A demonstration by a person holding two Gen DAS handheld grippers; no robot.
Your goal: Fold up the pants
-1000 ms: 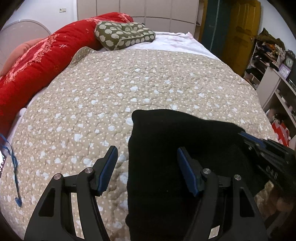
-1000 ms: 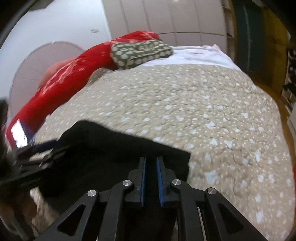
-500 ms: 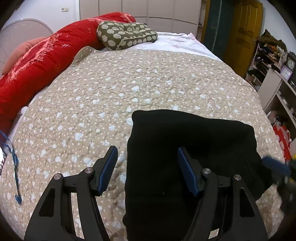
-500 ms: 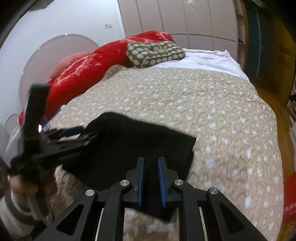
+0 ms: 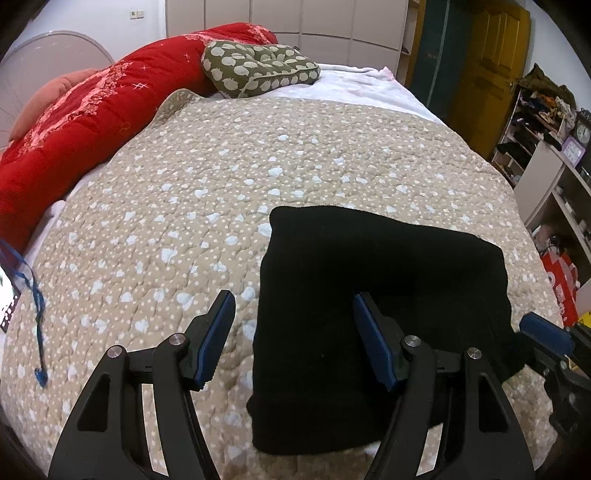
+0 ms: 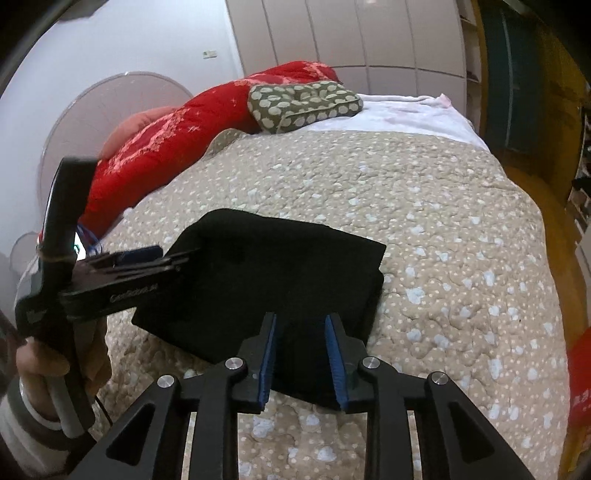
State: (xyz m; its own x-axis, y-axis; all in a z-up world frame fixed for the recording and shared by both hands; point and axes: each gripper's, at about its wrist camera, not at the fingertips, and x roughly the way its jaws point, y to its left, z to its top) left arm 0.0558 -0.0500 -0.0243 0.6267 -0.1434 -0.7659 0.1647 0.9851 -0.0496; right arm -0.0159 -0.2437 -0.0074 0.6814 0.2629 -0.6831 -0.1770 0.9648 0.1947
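home bedroom | quilted bed [image 5: 258,155] | red duvet [image 5: 74,122] | spotted pillow [image 5: 258,70] | wardrobe doors [image 6: 351,33] | cluttered shelves [image 5: 546,122]

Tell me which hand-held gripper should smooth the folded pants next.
Probably the right hand-held gripper: it sits open directly over the near edge of the black pants. The left hand-held gripper straddles their left edge.

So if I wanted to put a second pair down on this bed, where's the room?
The beige quilt lies bare between the folded black pants and the green spotted cushion, and also right of the pants. It is crowded by the red duvet and around both grippers.
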